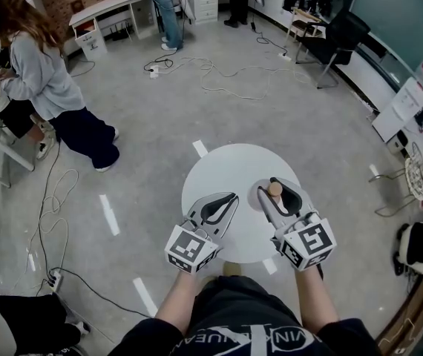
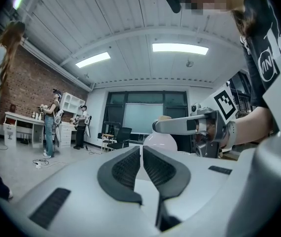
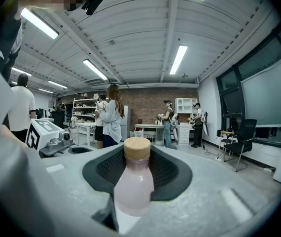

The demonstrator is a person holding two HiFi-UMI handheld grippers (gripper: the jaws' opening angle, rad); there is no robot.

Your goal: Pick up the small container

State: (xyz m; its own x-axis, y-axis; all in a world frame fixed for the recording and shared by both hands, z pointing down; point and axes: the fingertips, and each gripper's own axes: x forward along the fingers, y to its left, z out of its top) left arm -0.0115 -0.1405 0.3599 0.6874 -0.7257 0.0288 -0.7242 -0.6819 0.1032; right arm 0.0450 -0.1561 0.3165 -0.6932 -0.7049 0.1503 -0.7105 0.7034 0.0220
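The small container is a pale pink bottle (image 3: 133, 184) with a wooden cap (image 1: 274, 190). It stands upright between the jaws of my right gripper (image 1: 280, 188), whose dark pads close on its sides over the right part of the round white table (image 1: 219, 167). Whether its base touches the table is hidden. My left gripper (image 1: 233, 196) rests over the table's left part, shut with nothing in it. In the left gripper view its pads (image 2: 130, 167) meet at the tips, and the bottle (image 2: 161, 141) shows beyond them in the right gripper (image 2: 180, 125).
A person (image 1: 44, 76) sits at a desk at the far left, another (image 1: 167, 10) stands by white desks at the back. Cables (image 1: 219, 73) trail over the grey floor. A black chair (image 1: 341, 35) stands at the back right, a power strip (image 1: 53, 279) at the front left.
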